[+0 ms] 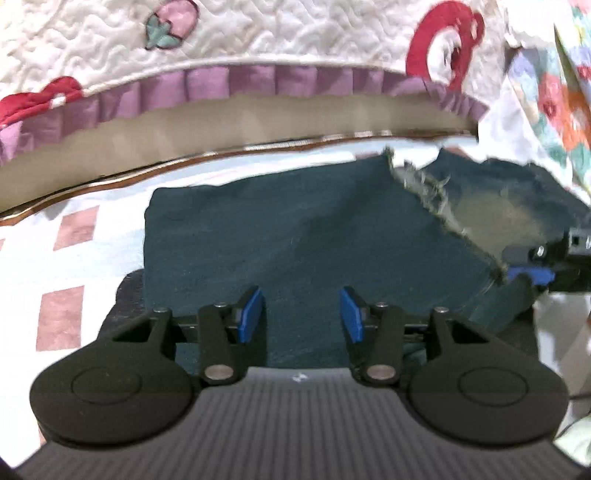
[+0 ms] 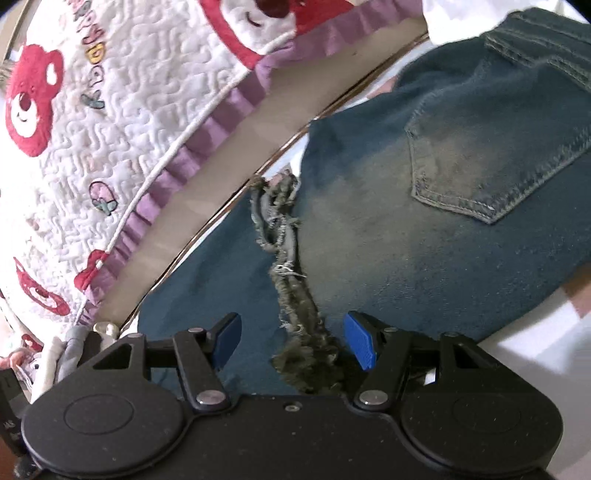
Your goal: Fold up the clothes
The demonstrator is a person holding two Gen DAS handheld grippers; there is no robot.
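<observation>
Dark blue-green jeans (image 1: 277,229) lie folded on a checked sheet (image 1: 66,236). My left gripper (image 1: 302,314) is open just above the smooth near part of the denim, with nothing between its pads. A frayed hem (image 1: 436,199) crosses the fabric at the right, where the blue fingertip of my right gripper (image 1: 532,275) shows at the cloth's edge. In the right wrist view the jeans (image 2: 369,229) show a faded seat and a back pocket (image 2: 491,155). The frayed hem (image 2: 284,258) runs down between the spread fingers of my right gripper (image 2: 293,339), which is open.
A white quilt (image 1: 258,33) with red bears and a purple ruffle (image 2: 207,129) hangs beyond the jeans, above a beige panel (image 1: 258,118). Floral fabric (image 1: 561,96) sits at the far right. White cloth (image 2: 454,18) lies by the waistband.
</observation>
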